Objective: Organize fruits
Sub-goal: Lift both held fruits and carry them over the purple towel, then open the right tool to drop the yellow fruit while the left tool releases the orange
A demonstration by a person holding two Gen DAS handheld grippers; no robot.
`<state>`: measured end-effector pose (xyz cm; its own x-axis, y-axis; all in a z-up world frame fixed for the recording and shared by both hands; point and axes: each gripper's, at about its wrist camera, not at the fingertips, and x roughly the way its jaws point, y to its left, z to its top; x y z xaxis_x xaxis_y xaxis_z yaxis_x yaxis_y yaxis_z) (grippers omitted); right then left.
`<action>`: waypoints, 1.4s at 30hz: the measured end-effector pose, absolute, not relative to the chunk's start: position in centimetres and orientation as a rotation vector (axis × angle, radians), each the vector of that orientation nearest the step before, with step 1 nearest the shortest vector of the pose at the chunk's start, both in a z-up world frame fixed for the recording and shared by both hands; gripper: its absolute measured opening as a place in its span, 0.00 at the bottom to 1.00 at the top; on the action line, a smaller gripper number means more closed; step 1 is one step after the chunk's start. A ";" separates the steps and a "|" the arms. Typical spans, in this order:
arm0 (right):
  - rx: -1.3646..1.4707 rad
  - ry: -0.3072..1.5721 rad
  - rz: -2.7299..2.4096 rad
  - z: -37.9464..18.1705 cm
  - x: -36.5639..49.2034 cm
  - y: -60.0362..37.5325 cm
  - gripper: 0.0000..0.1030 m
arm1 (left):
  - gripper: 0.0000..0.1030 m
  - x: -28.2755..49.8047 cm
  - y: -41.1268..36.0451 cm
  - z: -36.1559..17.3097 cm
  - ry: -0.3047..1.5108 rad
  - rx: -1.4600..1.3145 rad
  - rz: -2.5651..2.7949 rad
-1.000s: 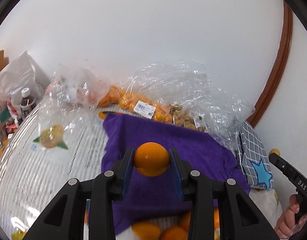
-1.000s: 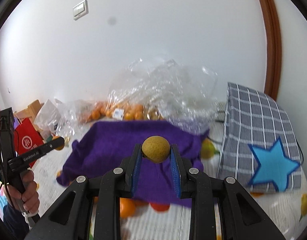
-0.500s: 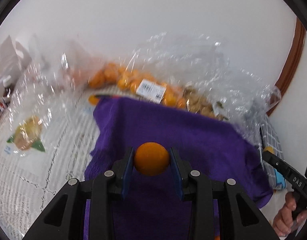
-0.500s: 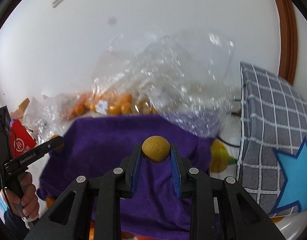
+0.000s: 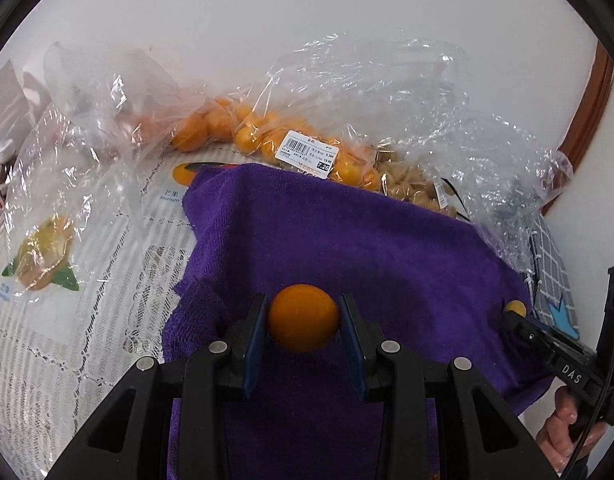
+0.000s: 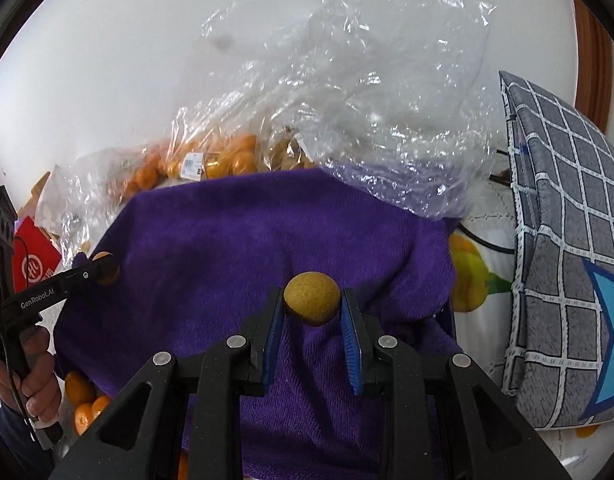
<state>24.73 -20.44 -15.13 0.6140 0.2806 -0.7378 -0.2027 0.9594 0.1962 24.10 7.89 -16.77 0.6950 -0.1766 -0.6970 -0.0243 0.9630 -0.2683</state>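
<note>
**Lace-covered table, crowded along the far edge**

Lying across the middle of the table [image 5: 87,320]: a purple towel [image 5: 347,248]. Crowding the far edge: clear bags of oranges [image 5: 267,136]. Leaning at the right edge: a grey checked cushion [image 6: 559,240]. Sitting near the left edge: loose oranges [image 6: 83,400].

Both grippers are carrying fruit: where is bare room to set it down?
The purple towel is bare ahead of the left gripper and right gripper. Its far edge is crowded by bagged oranges and crumpled plastic; the checked cushion borders its right.
</note>
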 end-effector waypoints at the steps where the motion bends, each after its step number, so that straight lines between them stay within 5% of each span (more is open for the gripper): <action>1: 0.101 0.872 0.282 -15.2 24.9 -20.4 0.27 | 0.33 24.1 7.7 -16.8 0.800 -0.252 -0.081; 19: 0.017 0.911 0.270 -16.3 25.1 -18.8 0.28 | 0.33 24.1 5.5 -17.4 0.817 -0.059 -0.019; 25: 0.004 0.875 0.272 -15.5 24.6 -18.6 0.52 | 0.48 23.7 5.6 -17.0 0.802 -0.066 -0.041; 29: -0.019 0.824 0.258 -14.3 23.7 -18.6 0.65 | 0.50 23.0 5.4 -16.0 0.765 -0.055 -0.038; 42: -0.034 0.732 0.175 -7.7 16.9 -19.2 0.65 | 0.50 16.7 5.2 -11.3 0.648 -0.069 -0.033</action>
<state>16.91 -19.22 -7.74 0.7301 0.1472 -0.6673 -0.1712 0.9848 0.0300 16.66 5.24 -11.26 0.7971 -0.0524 -0.6015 0.0093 0.9972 -0.0745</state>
